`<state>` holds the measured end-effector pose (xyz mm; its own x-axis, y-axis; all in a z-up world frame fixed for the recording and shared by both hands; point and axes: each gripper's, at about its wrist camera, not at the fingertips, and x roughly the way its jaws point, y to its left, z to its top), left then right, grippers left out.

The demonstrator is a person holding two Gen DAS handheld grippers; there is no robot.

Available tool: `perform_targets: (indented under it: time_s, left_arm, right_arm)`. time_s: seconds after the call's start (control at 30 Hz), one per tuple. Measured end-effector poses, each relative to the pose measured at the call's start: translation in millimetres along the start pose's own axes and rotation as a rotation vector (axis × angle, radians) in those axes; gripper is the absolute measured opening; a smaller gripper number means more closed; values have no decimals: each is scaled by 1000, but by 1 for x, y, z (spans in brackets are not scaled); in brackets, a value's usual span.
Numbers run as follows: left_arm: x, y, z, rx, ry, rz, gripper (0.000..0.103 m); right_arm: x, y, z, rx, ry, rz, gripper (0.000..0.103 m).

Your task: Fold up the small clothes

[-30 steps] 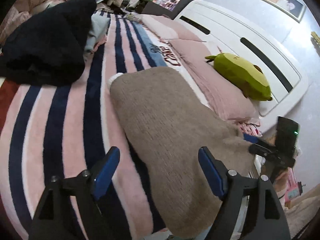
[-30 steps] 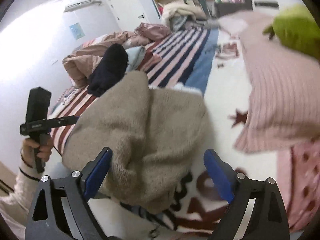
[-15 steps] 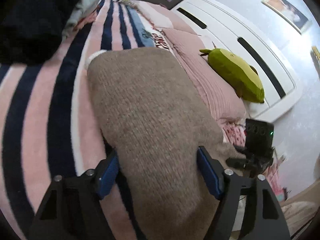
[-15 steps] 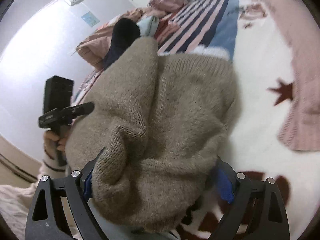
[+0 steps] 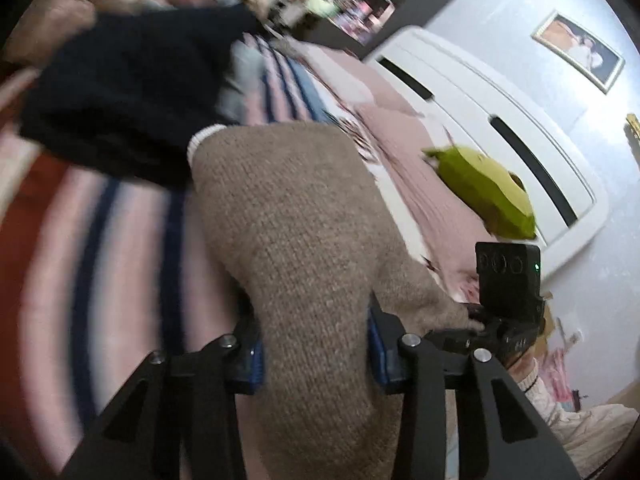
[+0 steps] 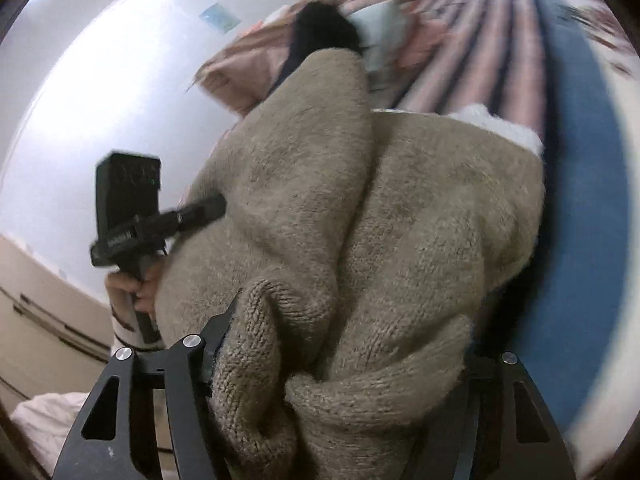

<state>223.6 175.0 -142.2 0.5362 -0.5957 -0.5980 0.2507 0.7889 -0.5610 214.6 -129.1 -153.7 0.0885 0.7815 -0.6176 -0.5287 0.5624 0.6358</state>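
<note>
In the left wrist view, the left gripper (image 5: 316, 354) has its two blue pads pressed on the sides of a brown sweater (image 5: 296, 216). The soft knit bunches up between the pads. The sweater stretches away over a striped blanket (image 5: 100, 240) on the bed. A small white cuff (image 5: 202, 138) pokes out at its far end. A dark blue garment (image 5: 132, 92) lies just past that end. A green plush toy (image 5: 486, 192) rests on a pink pillow (image 5: 424, 176), beside the white headboard (image 5: 500, 120). On the right, the other tool's black body shows, close against the sweater's edge.

In the right wrist view, the right gripper (image 6: 340, 360) has thick folds of the same brown sweater (image 6: 380, 220) stuffed between its fingers. The knit hides the pads, so it is hard to tell if they squeeze it. The sweater is lumpy and folded over itself. The left hand (image 6: 132, 286) holds the other tool's handle at the sweater's left side. A blue part of the blanket (image 6: 572, 200) shows on the right.
</note>
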Motion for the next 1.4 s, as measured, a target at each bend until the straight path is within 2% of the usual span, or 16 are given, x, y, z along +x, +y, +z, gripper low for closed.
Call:
perform_targets:
  time_s: [0.13,0.27,0.4,0.47,0.57,0.63,0.7,0.8,0.87,0.93,1.03,1.1,1.17,1.3,1.4]
  left_arm:
    - [-66,61,8,-26,-47,124,37]
    - [-126,131,11,-71,-84,229,37]
    - [-166,187,6,-134,-110,284,37]
    - [-172,208,-1,-172,-92,295,38]
    - [-169,215,-12,-186,-96,307,46]
    - [-168,206,-15,-175,-112,319,50]
    - [-170,199,-13,-172,-121,357,59]
    - [-171,182,-12,-144,-111,426,66]
    - [-175,178,-12,-133,-107,481,67]
    - [-182,165,-12,-144,-124,522,67]
    - [-193,145,-11,-162,-163,519,67]
    - [-197,117,-12,-128,-191,508,67]
    - [-195,88,-11,-88,-207,529,69]
    - [-181,21,-17,-6,-248,537,76]
    - [-162,-32,-27,62,-288,549,76]
  right_arm:
    - [84,58,41,-83,45,43,55]
    - [171,124,79,-161,108,135,55]
    - [239,167,94,-226,189,125,56]
    - [260,171,98,-210,214,124,55]
    - [260,167,93,-213,226,110,56]
    - [250,162,89,-228,230,90,56]
    - [241,159,90,-225,224,74,58]
    - [225,154,85,-230,209,62,60]
    - [211,152,84,-243,189,49,61]
    - [217,158,88,-245,173,45,61]
    - [198,156,83,-256,144,35,62]
    - [182,154,75,-259,118,21,62]
    - [166,152,69,-263,87,-2,62]
    - [109,129,45,-251,3,-45,66]
    - [70,109,23,-246,-58,-128,66]
